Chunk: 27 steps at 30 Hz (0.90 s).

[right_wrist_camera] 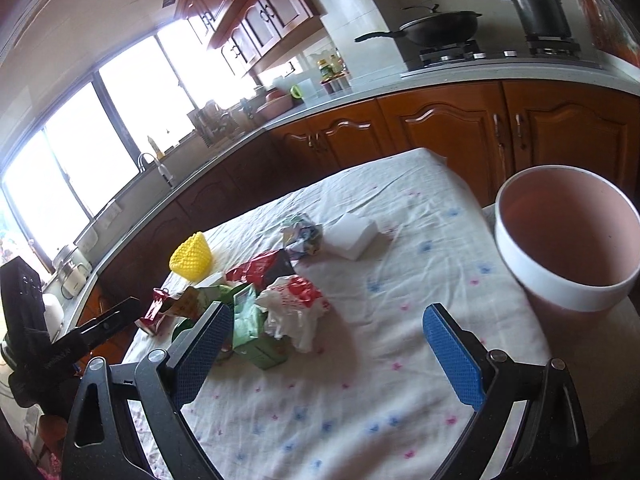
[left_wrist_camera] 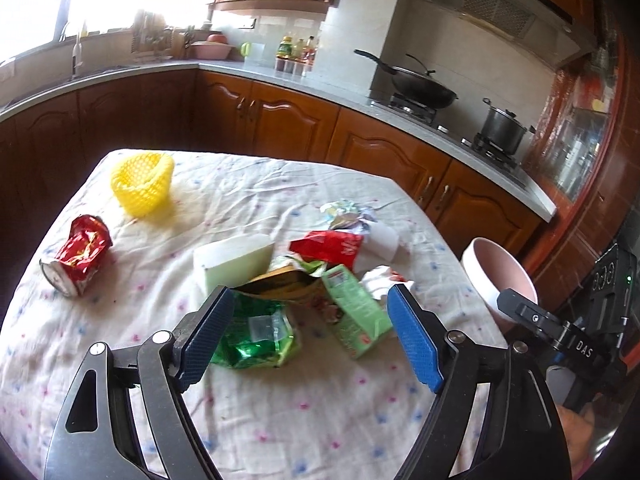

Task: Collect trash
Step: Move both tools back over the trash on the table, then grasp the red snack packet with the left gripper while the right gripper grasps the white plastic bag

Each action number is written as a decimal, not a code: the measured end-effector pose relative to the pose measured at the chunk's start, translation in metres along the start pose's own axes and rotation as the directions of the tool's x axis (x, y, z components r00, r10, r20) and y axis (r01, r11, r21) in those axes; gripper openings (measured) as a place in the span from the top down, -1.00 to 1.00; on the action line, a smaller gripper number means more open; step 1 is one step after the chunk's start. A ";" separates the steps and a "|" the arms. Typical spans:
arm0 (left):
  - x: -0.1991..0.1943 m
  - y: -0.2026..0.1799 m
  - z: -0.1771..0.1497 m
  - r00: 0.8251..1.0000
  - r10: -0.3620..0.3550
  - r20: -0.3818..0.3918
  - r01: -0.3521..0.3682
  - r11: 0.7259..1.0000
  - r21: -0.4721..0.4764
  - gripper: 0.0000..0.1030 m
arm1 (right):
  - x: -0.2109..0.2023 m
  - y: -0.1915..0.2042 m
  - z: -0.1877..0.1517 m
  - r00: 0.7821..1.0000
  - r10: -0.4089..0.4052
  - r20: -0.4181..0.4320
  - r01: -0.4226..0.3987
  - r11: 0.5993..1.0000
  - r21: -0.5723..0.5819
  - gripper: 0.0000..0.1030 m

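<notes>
A: Left tool (left_wrist_camera: 310,300)?
B: Spread wide, nothing between the blue pads (left_wrist_camera: 416,340). It's over the near side of the trash pile on the counter (left_wrist_camera: 248,432), floral cloth on top.

A: What's under it?
B: Green crumpled wrapper (left_wrist_camera: 256,336) just past the left pad, light-green carton (left_wrist_camera: 356,316) beside it, tilted on its side. Behind those: yellowish torn packet (left_wrist_camera: 286,280), pale box (left_wrist_camera: 232,264), red wrapper (left_wrist_camera: 328,246), silvery crumpled foil (left_wrist_camera: 346,214) w/ a white box (left_wrist_camera: 384,242) next to it.

A: Anything apart from the pile?
B: Crushed red can (left_wrist_camera: 78,258) well to the left, on its side. Yellow foam net sleeve (left_wrist_camera: 142,182) at the far left corner.

A: Right tool (right_wrist_camera: 328,326)?
B: Also released, empty, hovering over bare cloth. White-and-red plastic bag (right_wrist_camera: 294,304) just ahead, against the carton (right_wrist_camera: 256,340).

A: Bin?
B: Pink bin (right_wrist_camera: 560,272) w/ white rim, off the counter's right edge, near the right pad; inside looks empty.

A: Bkgd?
B: Wok (right_wrist_camera: 440,26) and steel pot (right_wrist_camera: 540,12) on the stove.
</notes>
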State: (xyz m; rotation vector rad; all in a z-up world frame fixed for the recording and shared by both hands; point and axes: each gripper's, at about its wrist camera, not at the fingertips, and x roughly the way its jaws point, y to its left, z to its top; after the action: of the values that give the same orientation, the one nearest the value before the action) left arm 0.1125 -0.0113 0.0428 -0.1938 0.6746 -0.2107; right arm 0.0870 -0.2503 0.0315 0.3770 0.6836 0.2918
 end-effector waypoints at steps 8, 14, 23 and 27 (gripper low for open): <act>0.015 0.013 0.002 0.999 0.007 -0.034 -0.007 1.000 0.000 -0.57 | 0.024 0.022 -0.003 0.999 0.028 -0.037 -0.029 0.999 -0.030 -0.90; 0.027 0.012 0.004 0.998 -0.001 -0.060 0.002 1.000 0.014 -0.57 | 0.039 0.032 0.001 0.998 0.035 -0.051 -0.038 0.998 -0.043 -0.90; 0.036 0.000 0.032 0.999 -0.007 -0.053 0.010 0.998 0.064 -0.57 | 0.067 0.033 -0.003 0.993 0.039 -0.109 -0.044 0.998 -0.049 -0.87; 0.061 -0.006 0.050 0.989 -0.048 -0.136 0.057 0.996 0.065 -0.57 | 0.080 0.032 -0.003 0.990 0.042 -0.137 -0.049 0.998 -0.046 -0.64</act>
State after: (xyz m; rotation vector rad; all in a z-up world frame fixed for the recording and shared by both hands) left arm 0.1900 -0.0271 0.0460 -0.1320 0.7956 -0.2995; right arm 0.1399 -0.1904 -0.0008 0.3279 0.8010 0.3797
